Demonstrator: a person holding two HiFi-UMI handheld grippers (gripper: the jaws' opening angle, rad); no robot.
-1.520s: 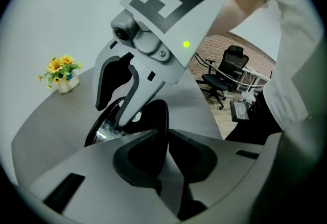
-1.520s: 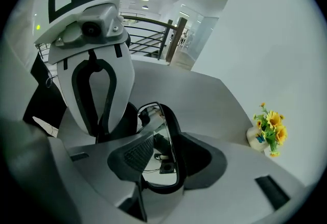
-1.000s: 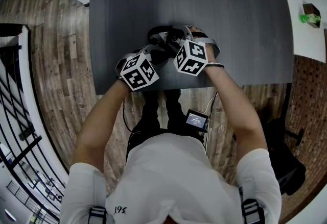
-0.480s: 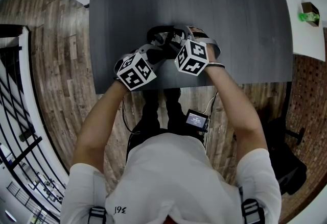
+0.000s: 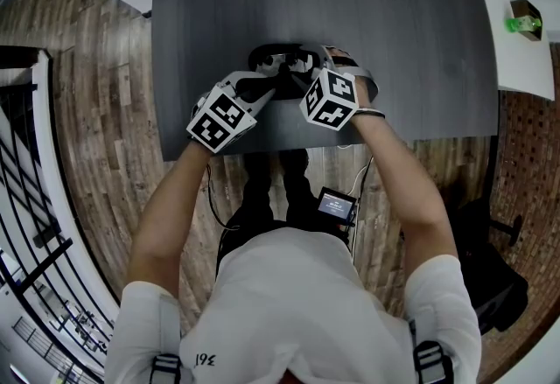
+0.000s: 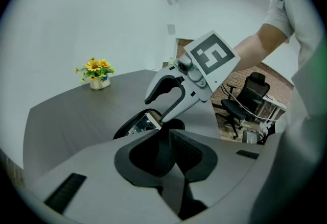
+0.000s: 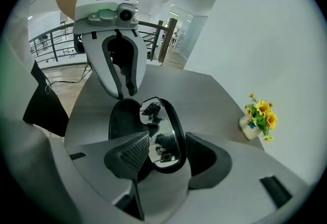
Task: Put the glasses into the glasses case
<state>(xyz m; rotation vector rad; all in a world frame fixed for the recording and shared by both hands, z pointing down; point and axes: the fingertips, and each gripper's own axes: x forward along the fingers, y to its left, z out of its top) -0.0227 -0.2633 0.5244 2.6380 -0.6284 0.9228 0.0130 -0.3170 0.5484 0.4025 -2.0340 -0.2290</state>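
My right claw clamped the case's mirrored lid. My left claw, at the lid's eleven o'clock, pinched a dark piece; glasses or base, I couldn't tell.

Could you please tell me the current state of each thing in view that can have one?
glasses case: open, mirrored lid raised, resting on the table.
right gripper: closed on the case's lid.
left gripper: jaws nearly together, apparently gripping the case's near end.
flower pot: upright, untouched.
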